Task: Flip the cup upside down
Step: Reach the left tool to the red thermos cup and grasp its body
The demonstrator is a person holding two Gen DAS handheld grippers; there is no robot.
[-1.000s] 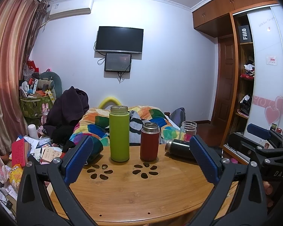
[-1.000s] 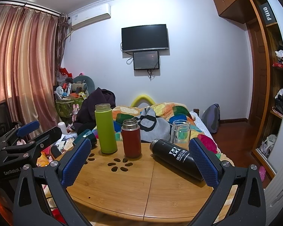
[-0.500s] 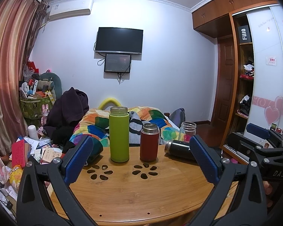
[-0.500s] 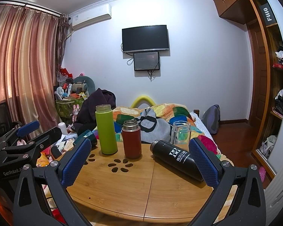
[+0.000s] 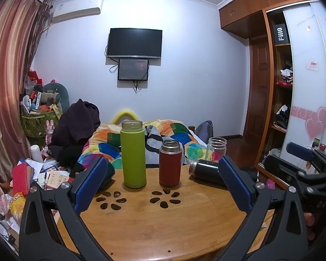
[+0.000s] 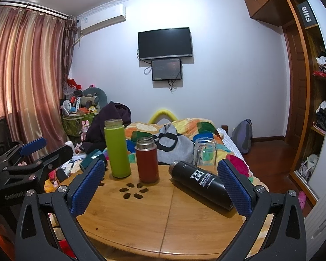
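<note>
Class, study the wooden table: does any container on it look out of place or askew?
Yes. The black flask lies on its side at the right of the table, open mouth toward the red flask. The green bottle, red flask and glass jar all stand upright. No spill shows.

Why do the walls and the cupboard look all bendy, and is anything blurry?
Left wrist view: the fisheye lens bows the wardrobe and curtain and leaves dark corners. Right wrist view: same bend; the black bottle shows sharp lettering, and the glass jar is see-through, not blurry.
</note>
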